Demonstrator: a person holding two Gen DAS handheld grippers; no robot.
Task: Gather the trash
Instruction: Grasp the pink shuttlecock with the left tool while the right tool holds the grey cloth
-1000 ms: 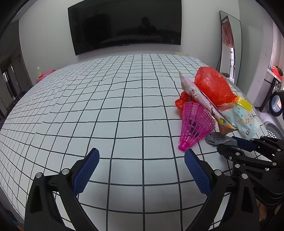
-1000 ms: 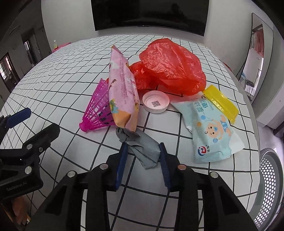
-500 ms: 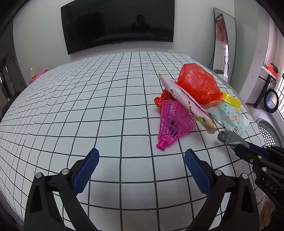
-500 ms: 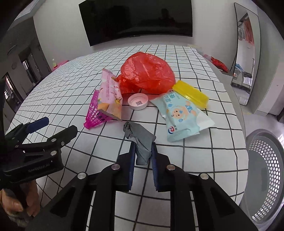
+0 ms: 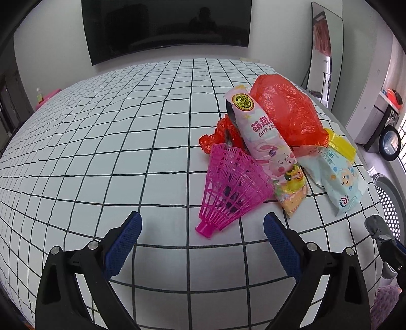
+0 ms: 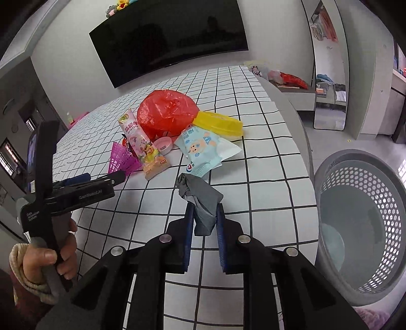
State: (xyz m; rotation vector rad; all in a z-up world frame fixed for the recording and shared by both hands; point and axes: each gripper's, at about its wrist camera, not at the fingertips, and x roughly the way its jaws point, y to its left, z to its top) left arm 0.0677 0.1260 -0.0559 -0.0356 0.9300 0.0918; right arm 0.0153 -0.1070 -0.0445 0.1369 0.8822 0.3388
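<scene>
My right gripper (image 6: pixel 204 212) is shut on a crumpled grey scrap (image 6: pixel 200 200), lifted off the checked bed (image 6: pixel 253 193); the grey scrap (image 5: pixel 376 226) also shows at the right edge of the left wrist view. My left gripper (image 5: pixel 201 227) stands open just above the bed, with the stem of a pink plastic shuttlecock (image 5: pixel 229 193) between its fingertips, untouched. Behind lie a pink snack bag (image 5: pixel 266 152), a red plastic bag (image 5: pixel 286 114), a light blue wipes pack (image 5: pixel 335 177), a yellow lid (image 6: pixel 218 123) and a small pink cap (image 6: pixel 163 144).
A grey perforated basket (image 6: pixel 360 223) stands on the floor beside the bed's right edge. A black TV (image 5: pixel 167 22) hangs on the far wall, and a mirror (image 5: pixel 327 48) leans at the right. A hand (image 6: pixel 53 256) holds the left gripper's handle.
My right gripper closed on the grey scrap, lifted it off the bed and carried it right, toward the basket. My left gripper moved closer to the pink shuttlecock.
</scene>
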